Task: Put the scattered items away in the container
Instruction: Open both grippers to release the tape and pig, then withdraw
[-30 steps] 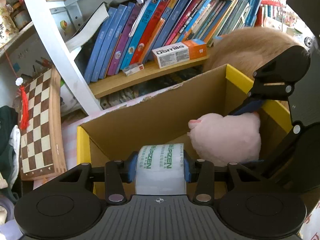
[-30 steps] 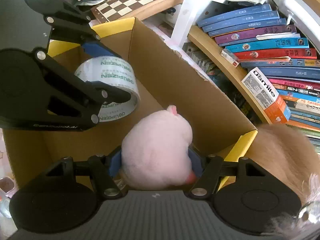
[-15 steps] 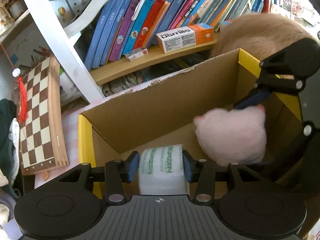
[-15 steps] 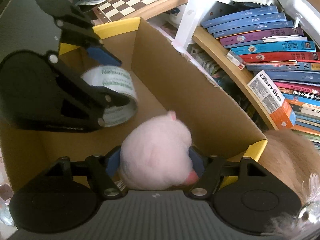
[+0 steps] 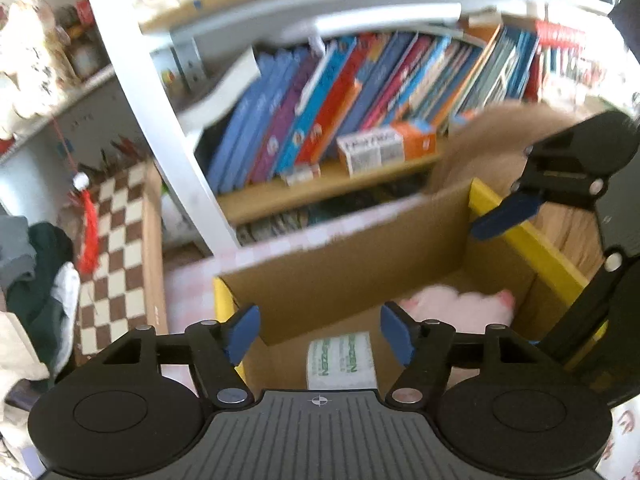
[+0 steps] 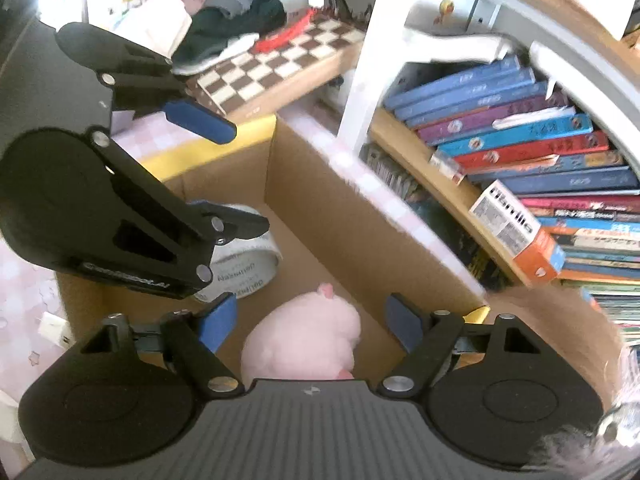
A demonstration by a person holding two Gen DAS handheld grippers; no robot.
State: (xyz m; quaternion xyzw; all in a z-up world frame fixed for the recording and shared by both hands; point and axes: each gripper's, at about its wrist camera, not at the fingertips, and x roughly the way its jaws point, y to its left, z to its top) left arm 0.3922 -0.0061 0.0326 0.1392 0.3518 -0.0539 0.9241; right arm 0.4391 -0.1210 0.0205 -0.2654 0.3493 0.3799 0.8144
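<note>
Tape roll (image 5: 341, 360) and pink plush (image 6: 300, 340) lie on the cardboard box (image 5: 340, 276) floor, apart, bare cardboard between them. We hold our left gripper (image 5: 320, 330) and right gripper (image 6: 308, 320) above the yellow-edged rim, fingers spread wide, gripping nothing. Beyond the far wall stands the bookshelf (image 6: 460, 208).

tape roll (image 5: 341, 360) beside pink plush (image 6: 304, 336) in box (image 6: 372, 236)

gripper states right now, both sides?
Left gripper: open, holding nothing; tape roll lies below it in the cardboard box.
Right gripper: open, holding nothing; pink plush lies in the box.
</note>
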